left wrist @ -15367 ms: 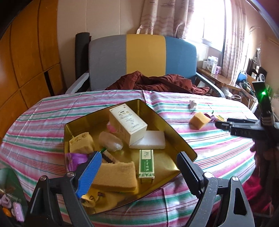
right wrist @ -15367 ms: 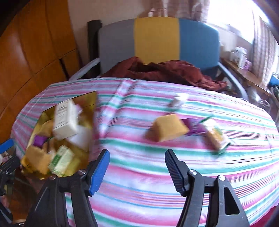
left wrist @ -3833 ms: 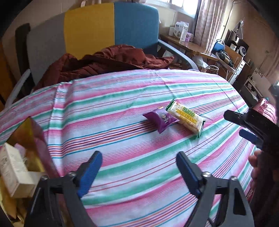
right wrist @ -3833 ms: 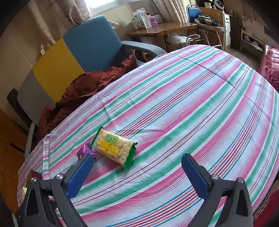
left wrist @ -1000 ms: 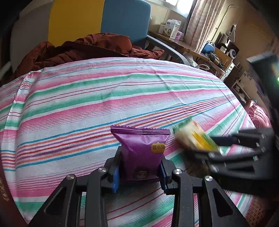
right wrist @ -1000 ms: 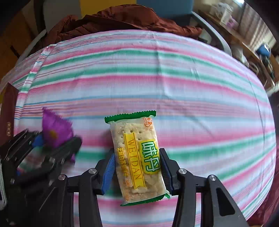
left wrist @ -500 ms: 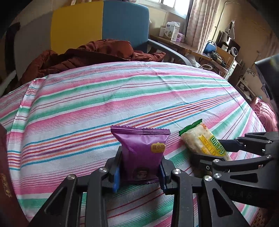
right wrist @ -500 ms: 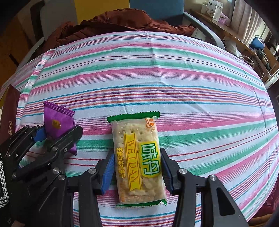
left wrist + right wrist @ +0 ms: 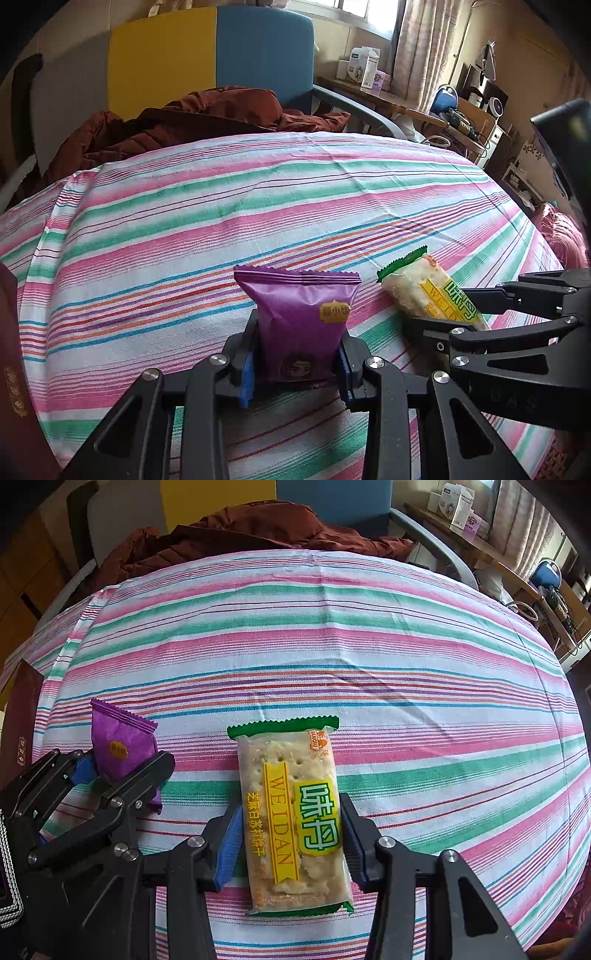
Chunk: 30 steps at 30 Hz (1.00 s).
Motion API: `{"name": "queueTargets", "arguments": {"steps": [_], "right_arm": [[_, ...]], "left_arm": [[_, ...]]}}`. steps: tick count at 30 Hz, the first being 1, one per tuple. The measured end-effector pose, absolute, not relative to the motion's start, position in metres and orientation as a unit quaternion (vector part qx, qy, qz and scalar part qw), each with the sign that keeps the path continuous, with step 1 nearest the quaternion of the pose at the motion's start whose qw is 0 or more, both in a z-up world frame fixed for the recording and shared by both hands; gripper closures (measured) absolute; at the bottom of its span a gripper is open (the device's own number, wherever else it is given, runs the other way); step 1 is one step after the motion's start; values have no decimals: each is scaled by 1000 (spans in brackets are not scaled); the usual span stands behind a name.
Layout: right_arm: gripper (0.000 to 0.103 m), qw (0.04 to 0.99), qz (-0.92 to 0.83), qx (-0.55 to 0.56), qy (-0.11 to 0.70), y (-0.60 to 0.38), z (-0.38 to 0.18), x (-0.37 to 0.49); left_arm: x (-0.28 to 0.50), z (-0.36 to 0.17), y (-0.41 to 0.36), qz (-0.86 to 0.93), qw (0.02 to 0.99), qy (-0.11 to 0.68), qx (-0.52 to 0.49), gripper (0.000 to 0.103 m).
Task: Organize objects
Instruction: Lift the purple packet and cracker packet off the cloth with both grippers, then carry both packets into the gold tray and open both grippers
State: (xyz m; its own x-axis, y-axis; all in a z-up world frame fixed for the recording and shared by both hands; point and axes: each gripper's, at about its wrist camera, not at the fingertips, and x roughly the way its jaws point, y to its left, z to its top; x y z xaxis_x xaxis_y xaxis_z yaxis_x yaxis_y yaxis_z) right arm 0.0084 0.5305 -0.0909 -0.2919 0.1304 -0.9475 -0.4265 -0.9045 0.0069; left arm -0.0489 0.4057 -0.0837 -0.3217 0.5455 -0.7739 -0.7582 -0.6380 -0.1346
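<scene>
Home: armchair (image 9: 207, 66), curtains (image 9: 417, 48), tablecloth (image 9: 221, 206)

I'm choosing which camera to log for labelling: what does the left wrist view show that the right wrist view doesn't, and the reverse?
Only the left wrist view shows the purple snack packet head-on, clamped upright in the left gripper, its pads touching both packet sides.

Only the right wrist view shows the cracker packet full-face, WEIDAN label readable, gripped across its lower half in the right gripper.

Both show the two packets side by side over the striped tablecloth, each gripper shut on its own packet, and the brown jacket on the chair behind.
</scene>
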Motion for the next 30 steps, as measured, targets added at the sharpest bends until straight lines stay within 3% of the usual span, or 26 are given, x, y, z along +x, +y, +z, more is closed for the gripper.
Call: {"name": "queueTargets", "arguments": {"steps": [9,30], "right_arm": [[55,172,797,-564,127,539,-94,1],[55,133,813,-559,95,510,-90,1]], "left_arm": [[-43,-75,401,811,387,142,-415,70],[-11,8,295,852,360,101,-366,69]]}}
